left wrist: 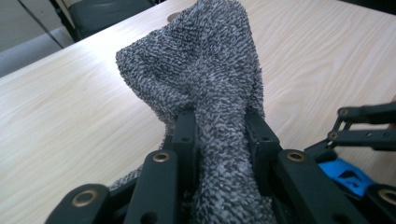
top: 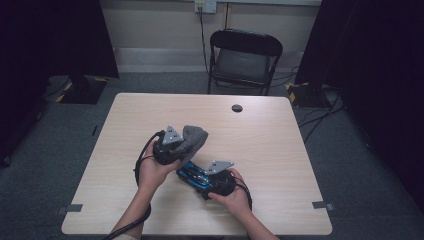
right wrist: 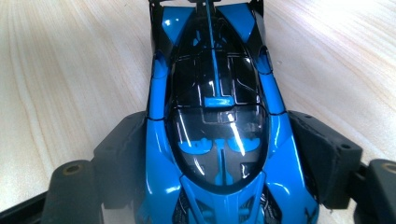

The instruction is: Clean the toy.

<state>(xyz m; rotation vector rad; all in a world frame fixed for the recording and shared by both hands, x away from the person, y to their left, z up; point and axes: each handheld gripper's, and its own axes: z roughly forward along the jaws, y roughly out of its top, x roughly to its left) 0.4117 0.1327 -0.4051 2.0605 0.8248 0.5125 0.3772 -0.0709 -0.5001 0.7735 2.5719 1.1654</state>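
The left gripper (top: 176, 146) is squeezed tight on one fuzzy grey cloth (top: 192, 137), lifted a little above the table (top: 280, 150); the cloth's bottom end is hidden behind the jaws. Just beside it, the right gripper (top: 192, 176) hugs one shiny blue toy car (right wrist: 217, 116) by its sides, low near the front edge. The car's back end is cut off in the right gripper view. The far half of the table is open room.

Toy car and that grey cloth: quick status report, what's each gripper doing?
Left gripper shut on grey cloth, lifted off the table. Right gripper clamped on blue toy car. Nothing in the way.
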